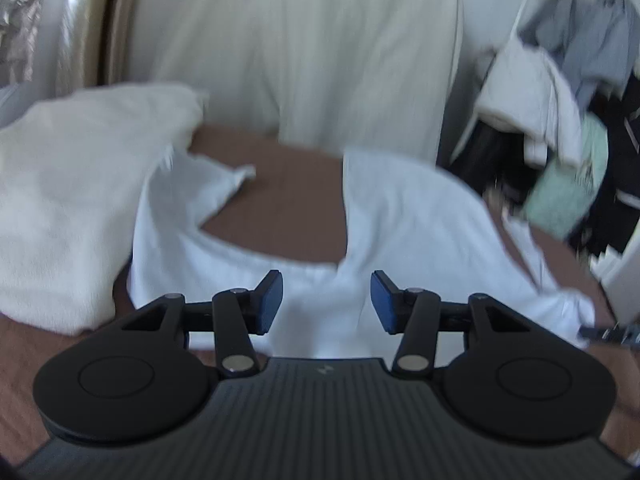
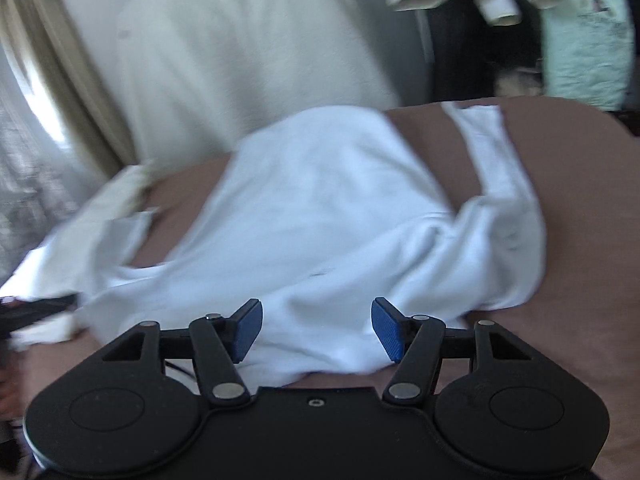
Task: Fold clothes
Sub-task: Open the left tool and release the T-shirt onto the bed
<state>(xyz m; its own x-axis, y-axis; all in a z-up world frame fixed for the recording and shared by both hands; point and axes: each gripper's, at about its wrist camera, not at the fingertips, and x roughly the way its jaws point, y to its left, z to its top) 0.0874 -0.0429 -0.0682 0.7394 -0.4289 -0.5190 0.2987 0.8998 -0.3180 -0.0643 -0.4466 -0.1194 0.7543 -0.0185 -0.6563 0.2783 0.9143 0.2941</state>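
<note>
White garment (image 2: pixel 320 208), one, spread rumpled on brown bed (image 2: pixel 580 240); cream towel (image 1: pixel 80 200), one, left. Left gripper (image 1: pixel 326 300) and right gripper (image 2: pixel 317 330): both agape, holding nothing.

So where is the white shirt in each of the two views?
Left wrist view: the white shirt lies across the lower middle, just beyond the open left gripper, on the brown sheet.
Right wrist view: the shirt fills the centre, its near edge between the pads of the open right gripper.
Shared landmark: the cream pillow behind it.
</note>
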